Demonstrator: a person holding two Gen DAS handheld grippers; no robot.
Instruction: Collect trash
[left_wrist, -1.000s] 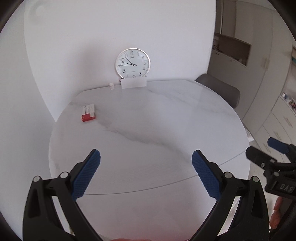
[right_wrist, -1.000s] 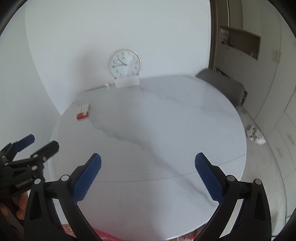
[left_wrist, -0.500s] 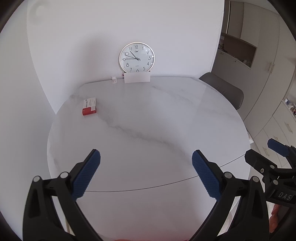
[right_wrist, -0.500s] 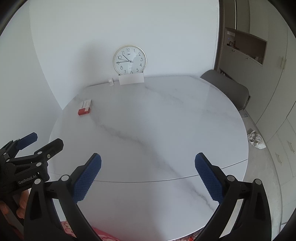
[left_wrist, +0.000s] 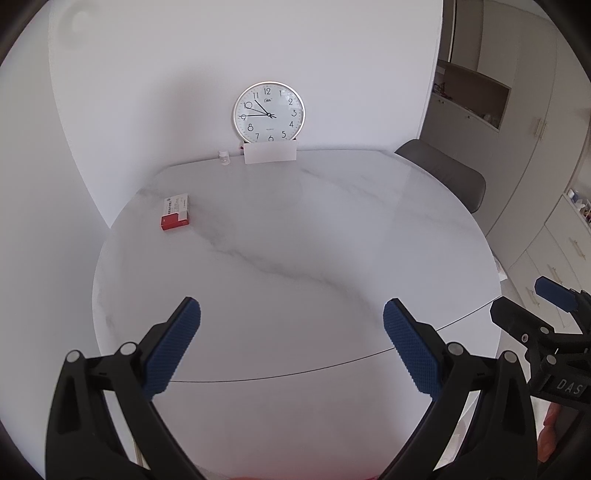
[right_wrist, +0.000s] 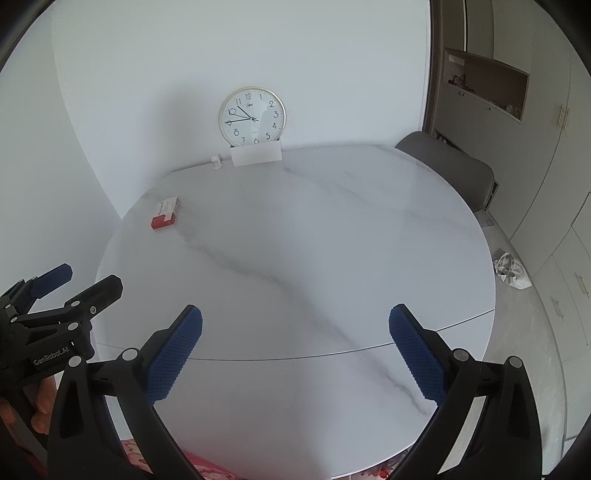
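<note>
Jaws of both my left gripper (left_wrist: 291, 347) and right gripper (right_wrist: 295, 350) gape empty, views steadied and nearer since a second ago, so red box (left_wrist: 176, 212) far-left on worktop (left_wrist: 295, 258) awaits pickup.

The print on the red and white box (left_wrist: 176, 212) is too small for me to read. The foot of the clock (left_wrist: 269, 113) is hidden behind the white card (left_wrist: 270, 153) leaning in front of it. I cannot tell what the small white bottle (left_wrist: 224, 157) holds. My right gripper (left_wrist: 524, 301) is cut off by the edge of the left wrist view, its label reading only "DAS". What fills the crumpled bag (right_wrist: 511, 270) on the floor I cannot make out. The pink patterned thing (right_wrist: 199, 461) under the table's near edge (right_wrist: 280, 469) is mostly hidden. Items on the open shelf (right_wrist: 484, 86) are too small to name.
</note>
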